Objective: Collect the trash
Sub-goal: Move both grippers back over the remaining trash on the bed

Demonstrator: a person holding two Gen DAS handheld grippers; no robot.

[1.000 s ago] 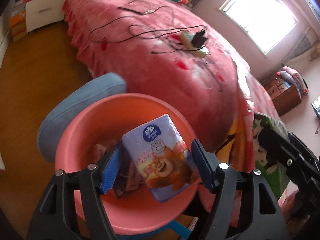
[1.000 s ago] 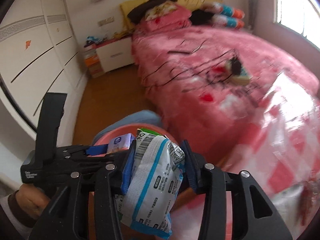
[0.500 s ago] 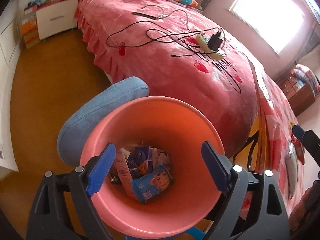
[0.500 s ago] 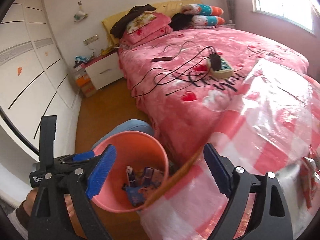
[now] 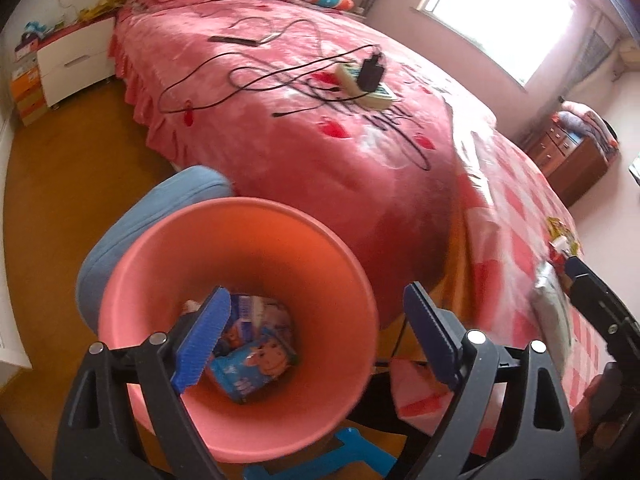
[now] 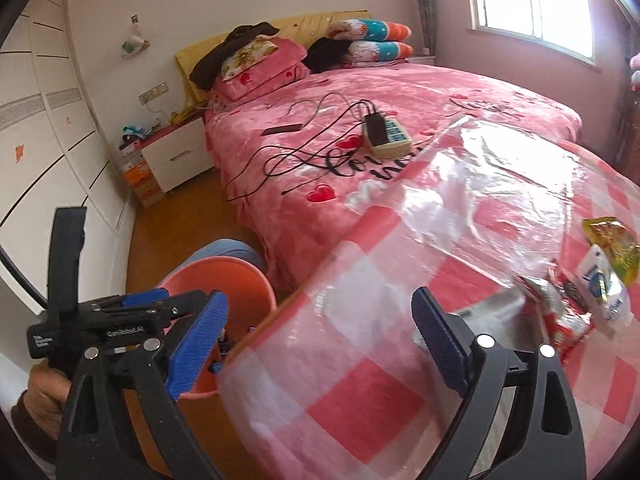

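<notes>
A pink trash bin (image 5: 132, 280) stands on the floor by the bed; it also shows in the right wrist view (image 6: 224, 276). Several wrappers lie in it, among them a blue tissue pack (image 5: 256, 364). My left gripper (image 5: 316, 340) is open and empty above the bin's right side. My right gripper (image 6: 320, 340) is open and empty over the checked plastic sheet (image 6: 400, 280). Snack wrappers (image 6: 576, 304) and a yellow packet (image 6: 612, 244) lie on the sheet at the right; they also show in the left wrist view (image 5: 560, 240).
A blue stool (image 5: 176, 196) stands behind the bin. The pink bed (image 5: 304, 120) carries a power strip (image 6: 388, 136), cables and a phone (image 6: 282, 130). A white nightstand (image 6: 176, 156) stands at the back left, a wooden dresser (image 5: 576, 160) at the far right.
Both grippers opened and dropped their packs into the bin. The right gripper then swung right, over the checked sheet toward the wrappers. The left gripper rose slightly.
</notes>
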